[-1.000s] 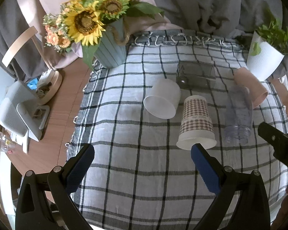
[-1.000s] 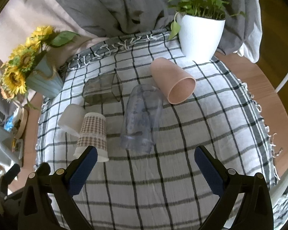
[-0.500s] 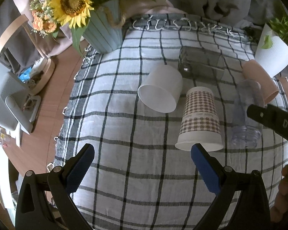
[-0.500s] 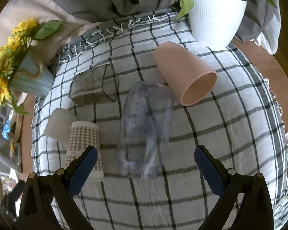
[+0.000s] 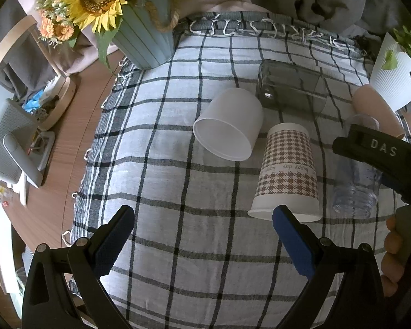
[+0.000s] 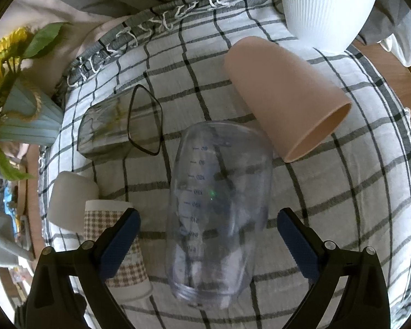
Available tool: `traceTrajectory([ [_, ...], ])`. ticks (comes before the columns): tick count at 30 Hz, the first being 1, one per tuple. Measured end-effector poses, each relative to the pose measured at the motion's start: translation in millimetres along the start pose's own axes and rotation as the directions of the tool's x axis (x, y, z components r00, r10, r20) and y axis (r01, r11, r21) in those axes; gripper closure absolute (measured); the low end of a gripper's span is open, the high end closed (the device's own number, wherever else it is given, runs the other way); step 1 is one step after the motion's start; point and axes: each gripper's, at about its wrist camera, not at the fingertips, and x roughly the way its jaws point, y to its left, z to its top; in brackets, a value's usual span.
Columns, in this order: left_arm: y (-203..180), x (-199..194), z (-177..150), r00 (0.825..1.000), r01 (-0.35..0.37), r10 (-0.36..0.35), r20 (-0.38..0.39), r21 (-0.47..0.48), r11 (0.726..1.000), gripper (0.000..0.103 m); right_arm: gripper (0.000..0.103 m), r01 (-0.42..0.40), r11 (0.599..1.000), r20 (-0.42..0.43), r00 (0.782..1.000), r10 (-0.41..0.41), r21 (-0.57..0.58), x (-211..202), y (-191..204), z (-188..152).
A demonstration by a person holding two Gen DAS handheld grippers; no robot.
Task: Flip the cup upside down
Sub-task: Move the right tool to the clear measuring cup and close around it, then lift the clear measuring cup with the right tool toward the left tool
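Observation:
Several cups sit on a checked cloth [image 5: 178, 192]. A clear plastic measuring cup [image 6: 216, 208] stands mouth down, centred between the wide-open fingers of my right gripper [image 6: 208, 235], which is close above it. A houndstooth paper cup [image 5: 287, 172] stands mouth down; it also shows in the right wrist view [image 6: 117, 244]. A white cup [image 5: 227, 123], a pink cup [image 6: 285, 96] and a smoky glass [image 6: 120, 120] lie on their sides. My left gripper [image 5: 202, 235] is open and empty, near the paper cup's rim.
A blue vase of sunflowers [image 5: 142, 35] stands at the cloth's back left. A white ribbed plant pot [image 6: 326, 8] stands at the back right. A grey device [image 5: 11, 139] sits on the wooden table left of the cloth.
Both grippers have moved forward toward the cups. The right gripper has closed in over the clear cup, which now fills its view. Both stay open.

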Motion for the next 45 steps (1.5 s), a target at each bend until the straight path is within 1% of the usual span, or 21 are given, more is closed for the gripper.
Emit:
traceTrajectory([
  [2,0.0,0.9,0.2,1.0,-0.001,0.001,-0.005,-0.001,1.0,0.0,0.008,0.001,1.0,-0.008,1.0,-0.001,-0.005,3.8,1.7,0.8],
  [6,1.2,1.4,-1.3,1.0,-0.01,0.01,-0.01,-0.006,1.0,0.0,0.013,0.008,1.0,-0.018,1.0,-0.008,0.006,8.9,2.1,0.2],
  [7,1.3,1.8,-1.6,1.0,-0.012,0.012,-0.012,-0.006,1.0,0.0,0.016,0.013,1.0,-0.018,1.0,-0.012,0.009,8.9,1.7,-0.2],
  [10,-0.2,1.8,-3.6,1.0,-0.014,0.014,-0.013,0.0,1.0,0.0,0.03,0.027,0.999,-0.017,1.0,-0.027,0.021,8.9,-0.9,-0.8],
  [12,-0.7,0.8,-4.5,1.0,-0.014,0.014,-0.009,0.002,1.0,0.0,0.03,0.015,1.0,-0.017,1.0,-0.014,0.024,8.5,-2.0,-0.6],
  [19,2.5,-8.8,-8.5,1.0,-0.009,0.009,0.011,-0.005,1.0,0.0,0.031,0.019,1.0,0.0,1.0,-0.019,0.006,-0.2,-1.5,-5.7],
  [27,10.9,-26.6,-20.5,0.999,0.035,-0.034,0.036,-0.02,0.999,0.0,0.031,0.018,1.0,0.037,0.999,-0.018,0.002,-34.5,-5.6,-20.5],
  [32,19.2,-33.6,-34.4,0.998,0.055,-0.054,0.039,-0.024,0.998,0.0,0.031,0.013,1.0,0.029,0.999,-0.012,-0.017,-55.7,-3.8,-41.4],
  [36,27.6,-32.9,-46.8,0.997,0.07,-0.069,0.021,-0.029,0.997,0.0,0.031,0.013,0.999,0.008,1.0,-0.012,-0.04,-65.7,-0.8,-63.2],
  [45,44.6,-21.0,-73.2,0.998,0.055,-0.055,-0.03,-0.021,0.998,0.0,0.031,0.017,0.994,-0.04,0.999,-0.022,-0.107,-65.0,13.7,-110.1],
])
